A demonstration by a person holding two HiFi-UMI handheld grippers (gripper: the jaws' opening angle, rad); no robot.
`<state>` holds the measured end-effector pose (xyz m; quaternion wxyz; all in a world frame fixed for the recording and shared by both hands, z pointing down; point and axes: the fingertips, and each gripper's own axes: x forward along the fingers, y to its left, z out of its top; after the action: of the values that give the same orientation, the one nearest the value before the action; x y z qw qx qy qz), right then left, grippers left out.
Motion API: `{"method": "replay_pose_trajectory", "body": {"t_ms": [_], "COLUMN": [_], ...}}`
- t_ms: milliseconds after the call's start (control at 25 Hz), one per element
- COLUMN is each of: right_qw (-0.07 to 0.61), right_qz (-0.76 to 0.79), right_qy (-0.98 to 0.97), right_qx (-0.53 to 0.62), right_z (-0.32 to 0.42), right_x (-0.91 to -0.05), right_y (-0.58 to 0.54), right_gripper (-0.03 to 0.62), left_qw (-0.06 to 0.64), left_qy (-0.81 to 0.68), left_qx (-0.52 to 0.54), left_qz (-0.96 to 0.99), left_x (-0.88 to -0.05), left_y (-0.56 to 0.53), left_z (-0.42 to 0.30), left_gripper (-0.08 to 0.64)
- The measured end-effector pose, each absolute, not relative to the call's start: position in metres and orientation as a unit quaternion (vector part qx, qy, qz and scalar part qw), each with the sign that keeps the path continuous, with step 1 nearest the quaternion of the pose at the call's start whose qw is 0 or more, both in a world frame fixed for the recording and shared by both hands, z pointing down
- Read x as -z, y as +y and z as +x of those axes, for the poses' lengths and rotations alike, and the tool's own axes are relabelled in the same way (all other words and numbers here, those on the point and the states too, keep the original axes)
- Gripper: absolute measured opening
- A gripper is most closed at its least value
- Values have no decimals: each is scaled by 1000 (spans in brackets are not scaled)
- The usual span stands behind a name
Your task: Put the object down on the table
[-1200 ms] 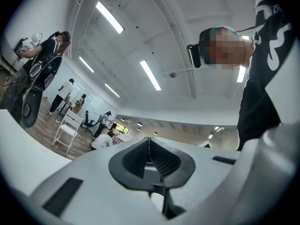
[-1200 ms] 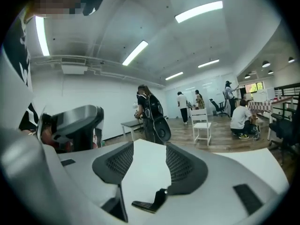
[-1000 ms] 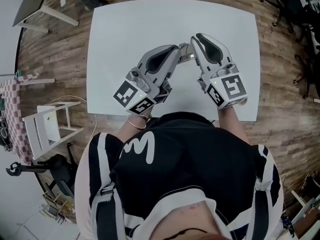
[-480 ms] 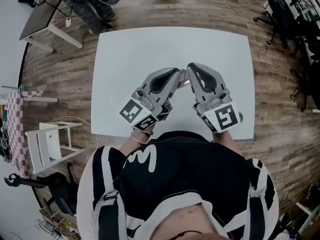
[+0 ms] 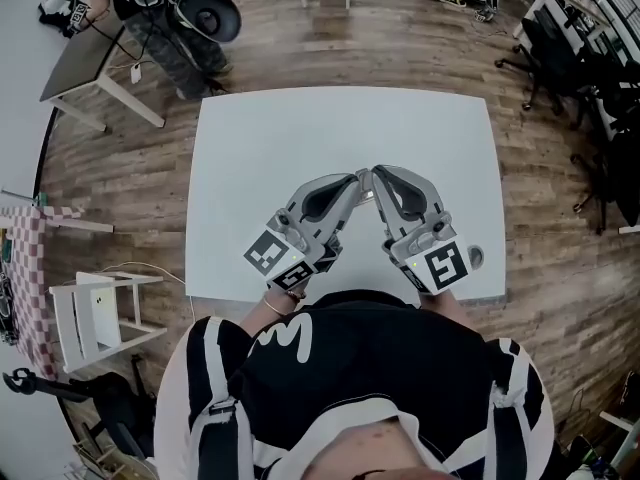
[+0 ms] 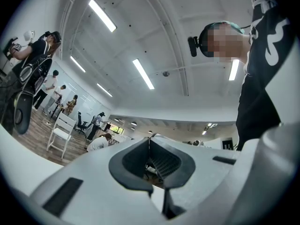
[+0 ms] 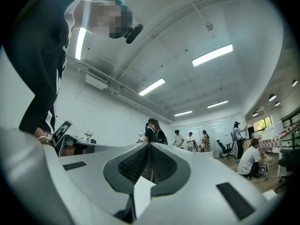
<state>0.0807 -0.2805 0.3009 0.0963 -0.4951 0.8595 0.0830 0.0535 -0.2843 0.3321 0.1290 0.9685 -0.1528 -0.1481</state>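
Just clenched right gripper (image 5: 374,174) on nothing, left gripper (image 5: 357,179) clenched empty too
Prob. done: small round obj (image 5: 475,258) on table (image 5: 300,128) beside right one

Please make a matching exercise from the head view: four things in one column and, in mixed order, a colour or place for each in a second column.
Things:
1. table
2. floor
3. chair
4. cloth

Colour or place:
a. brown wooden planks
b. checked pattern, at the far left edge
c. white, in the middle of the picture
d. white, on the floor left of the table

Pairs: 1-c, 2-a, 3-d, 4-b
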Motion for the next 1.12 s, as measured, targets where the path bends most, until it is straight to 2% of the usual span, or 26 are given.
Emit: {"method": "replay_pose_trajectory", "body": {"t_ms": [520, 840, 1120], "right_qw": [95, 95, 85], "right_qz": [-500, -512, -513], "right_qy": [853, 847, 849], "right_qx": [-111, -106, -92], "right_z": [53, 80, 111], "right_x": [-300, -297, -311], "right_y": [-235, -198, -113], "right_gripper": [23, 25, 25], "left_qw": [107, 100, 117], "left_qy": [-136, -154, -158], "left_qx": [149, 159, 160], "left_qz": [974, 970, 967], "left_x": [-330, -320, -334], "left_y": [-244, -205, -117], "left_z": [28, 39, 70], "left_gripper": [6, 6, 6]}}
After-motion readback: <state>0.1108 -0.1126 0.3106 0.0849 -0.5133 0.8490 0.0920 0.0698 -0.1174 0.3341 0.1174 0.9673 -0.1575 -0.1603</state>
